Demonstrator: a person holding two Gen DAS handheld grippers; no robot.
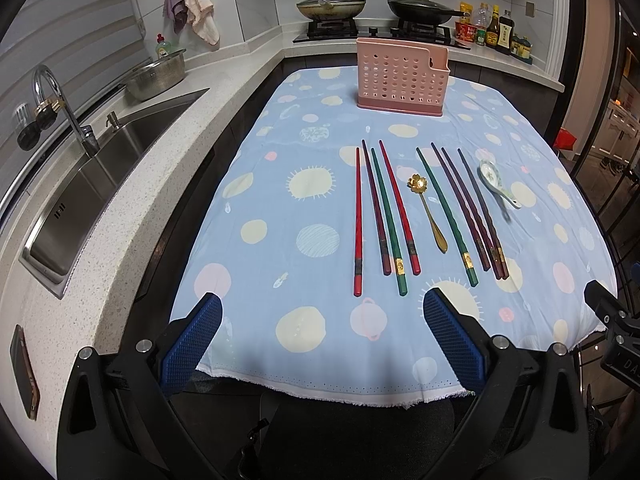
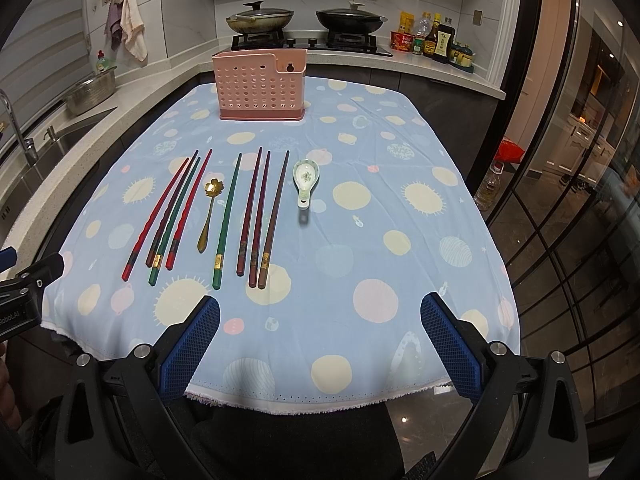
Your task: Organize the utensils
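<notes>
Several red, maroon and green chopsticks [image 1: 384, 216] [image 2: 224, 216] lie side by side on a blue dotted tablecloth [image 1: 280, 240] [image 2: 360, 240]. Among them rests a gold flower spoon [image 1: 430, 216] [image 2: 208, 212]. To their right lies a white ceramic spoon [image 1: 496, 180] [image 2: 305, 182]. A pink perforated utensil holder [image 1: 402, 76] [image 2: 260, 86] stands upright at the far end. My left gripper [image 1: 322, 312] hovers open over the near table edge, nothing between its fingers. My right gripper [image 2: 320, 314] is likewise open and empty at the near edge, right of the utensils.
A steel sink [image 1: 104, 168] with a faucet [image 1: 52, 92] and a colander [image 1: 158, 76] runs along the left counter. Two lidded pans [image 1: 332, 6] [image 2: 352, 18] sit on the stove behind. Sauce bottles [image 2: 434, 40] stand at the back right. Glass doors [image 2: 568, 160] close the right side.
</notes>
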